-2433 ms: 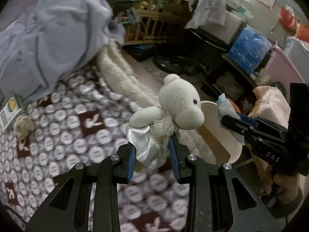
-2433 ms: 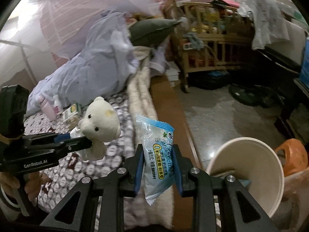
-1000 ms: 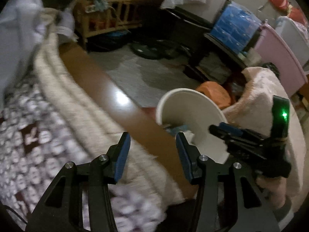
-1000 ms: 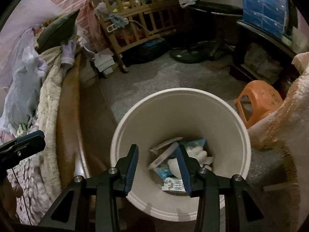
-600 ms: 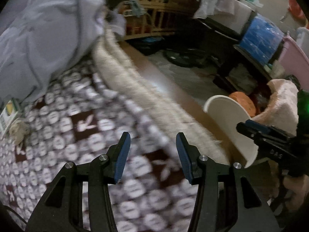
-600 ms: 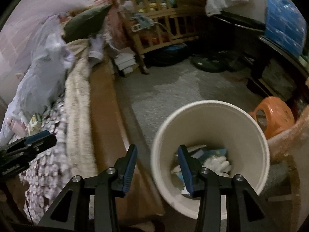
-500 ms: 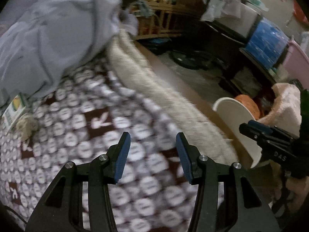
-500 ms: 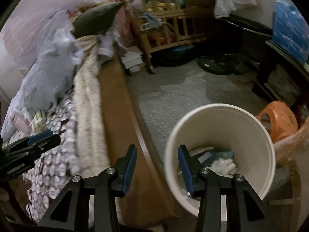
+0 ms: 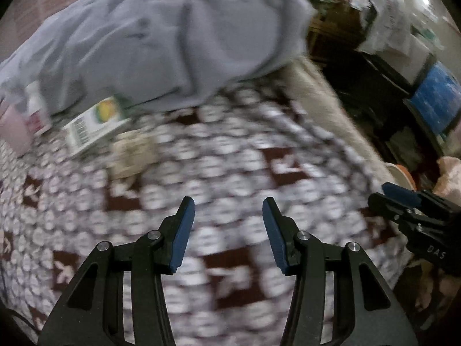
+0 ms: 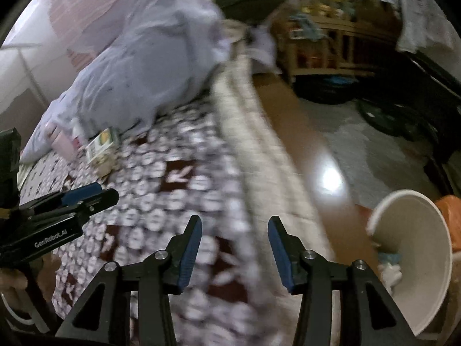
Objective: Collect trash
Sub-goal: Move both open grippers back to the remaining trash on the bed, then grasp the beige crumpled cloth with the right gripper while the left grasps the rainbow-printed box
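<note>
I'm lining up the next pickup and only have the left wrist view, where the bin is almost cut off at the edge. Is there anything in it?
Observer: Yes. The right wrist view looks into the white bin. A pale blue wrapper and something white lie at the bottom.
Operator: Is the right tool carrying anything? I only see it side-on.
Observer: No. The right tool has nothing between its pads, and its jaws are opening.
Operator: Where is the bin relative to the bed?
Observer: Off the bed, close beside its brown wooden edge.
</note>
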